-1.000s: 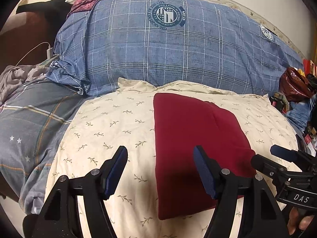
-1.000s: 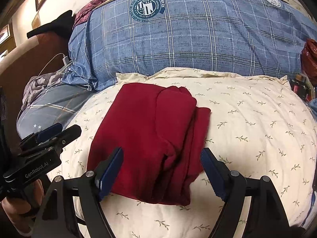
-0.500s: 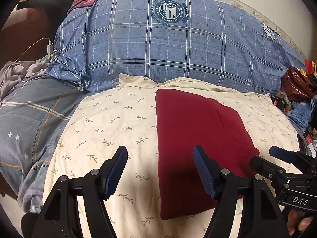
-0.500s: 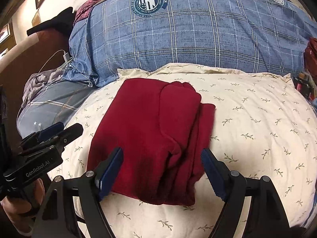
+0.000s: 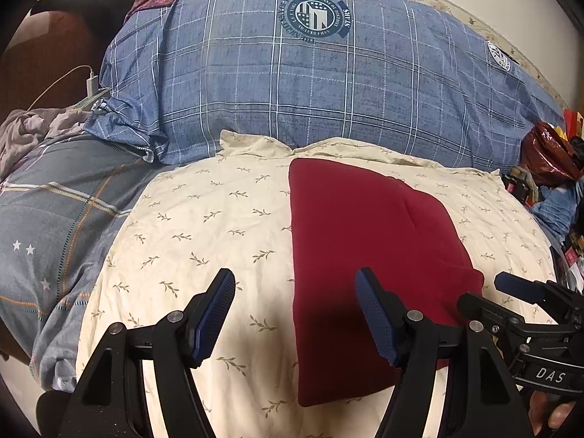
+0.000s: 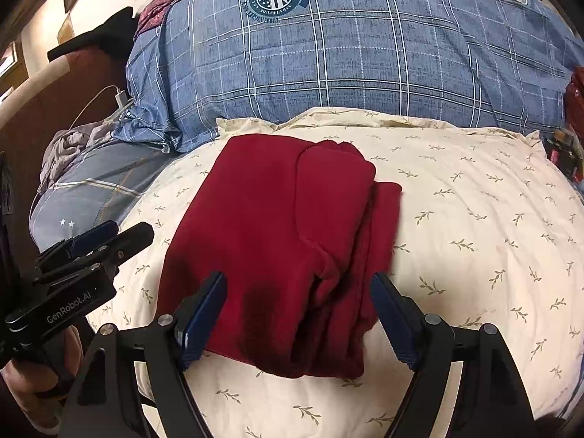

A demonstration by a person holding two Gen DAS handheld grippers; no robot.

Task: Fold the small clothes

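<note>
A red cloth (image 6: pixel 277 241) is lying folded on a cream pillow with little leaves (image 5: pixel 204 226). It is sitting near the middle of the pillow, running from close to the far edge toward the near edge. Its left edge is straight and neat. Its right edge is showing several stacked layers, a bit bumpy. There is lots of bare pillow on both sides of the cloth.

The left gripper (image 5: pixel 295 314) is hovering over the near part of the pillow with its fingers spread wide, holding nothing. The cloth's left edge is lying between its two fingers in that view. The right gripper (image 6: pixel 297 314) is hovering over the cloth's near edge, fingers also wide apart and empty. The cloth's near end is lying between them.

A big blue checked pillow (image 6: pixel 365 43) is lying behind the cream pillow's far edge. A grey blanket (image 5: pixel 47 226) is lying beside the left edge.
</note>
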